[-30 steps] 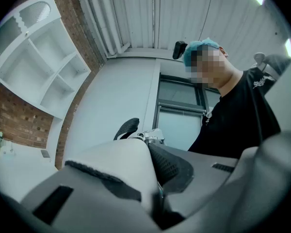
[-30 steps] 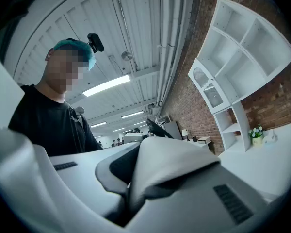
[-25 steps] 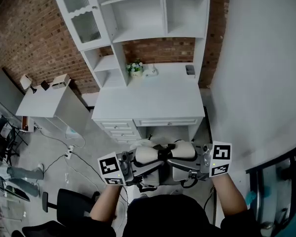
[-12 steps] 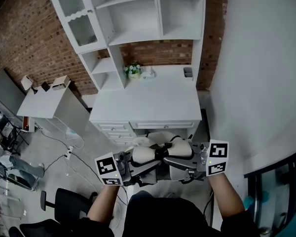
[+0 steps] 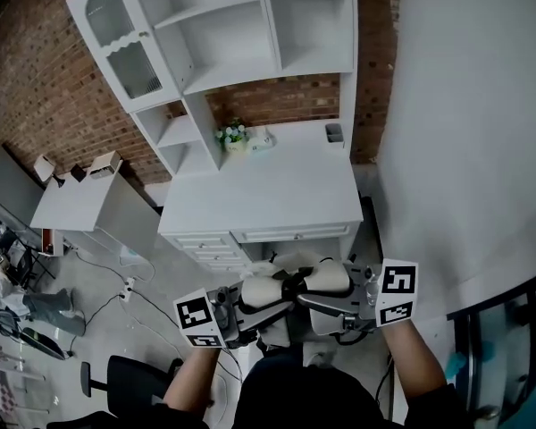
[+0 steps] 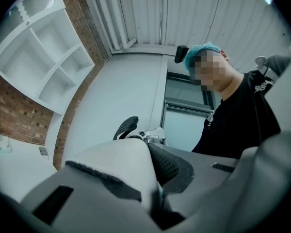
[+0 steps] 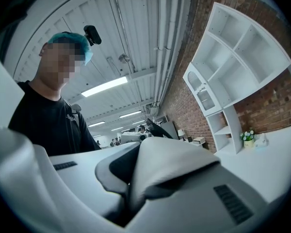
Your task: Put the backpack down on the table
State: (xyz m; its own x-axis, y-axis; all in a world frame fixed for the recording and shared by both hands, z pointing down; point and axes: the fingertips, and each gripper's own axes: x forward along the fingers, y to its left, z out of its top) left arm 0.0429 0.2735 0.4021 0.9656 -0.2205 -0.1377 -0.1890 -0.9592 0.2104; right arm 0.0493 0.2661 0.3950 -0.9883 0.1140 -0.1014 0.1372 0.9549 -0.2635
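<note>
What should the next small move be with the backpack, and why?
Probably carry the backpack forward until it is over the white desk. Both the left gripper and the right gripper are clamped on it, but it hangs short of the desk's front edge.

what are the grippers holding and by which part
A white and black padded fabric backpack; the left gripper and the right gripper are each shut on one of its white padded straps.

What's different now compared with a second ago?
The backpack, carried between both hands, has edged a little closer to the white desk. Nothing was grabbed or let go: the left tongs and right tongs stay clamped on its white padding.
</note>
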